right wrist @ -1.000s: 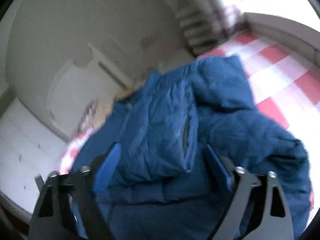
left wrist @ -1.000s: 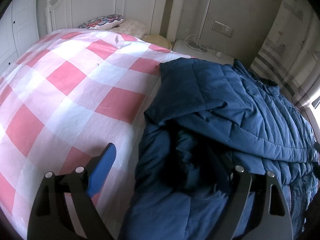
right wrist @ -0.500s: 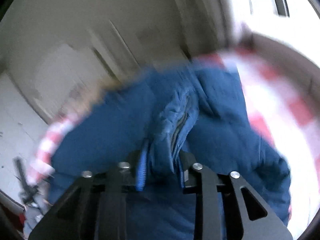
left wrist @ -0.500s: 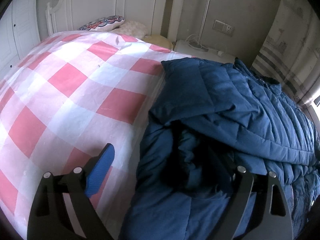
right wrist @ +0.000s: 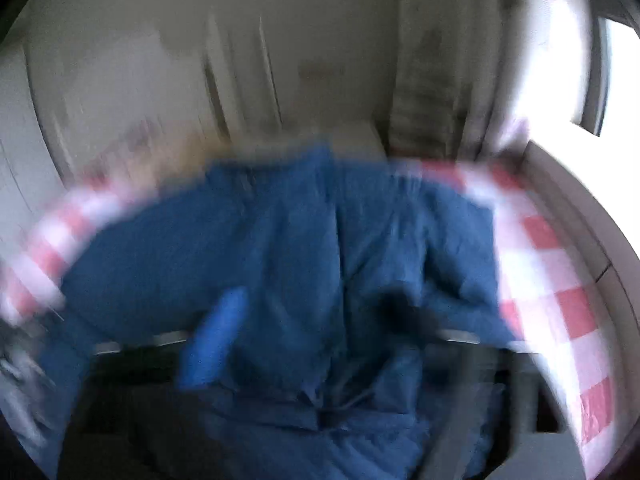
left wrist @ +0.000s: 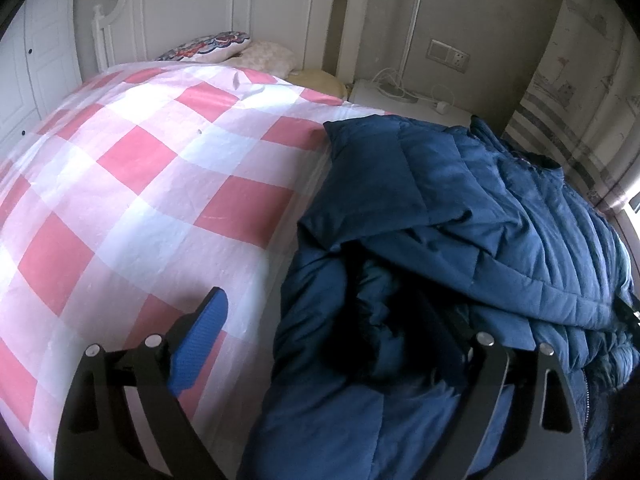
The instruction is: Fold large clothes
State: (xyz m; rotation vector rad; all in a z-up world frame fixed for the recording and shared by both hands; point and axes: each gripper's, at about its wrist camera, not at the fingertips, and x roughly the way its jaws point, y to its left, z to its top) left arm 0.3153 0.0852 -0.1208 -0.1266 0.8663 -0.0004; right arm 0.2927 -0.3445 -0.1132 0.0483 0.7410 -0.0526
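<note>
A blue jacket [left wrist: 460,216] lies bunched on a checked bed [left wrist: 132,184], filling the lower right of the left wrist view and the centre of the blurred right wrist view. The left tongs [left wrist: 320,344] stand released: the blue pad at lower left is over bare bedding, the other finger at lower right is sunk among dark folds, and the jacket's edge lies between them unpressed. The right tongs [right wrist: 320,332] are opening, fabric between the fingers but apparently no longer pinched. Judged step: release and regrip for the next fold. To do it well, let the cloth drop fully clear before moving off, then take a single outer layer at a hem or seam, not the padded bulk, and keep both sides level.
</note>
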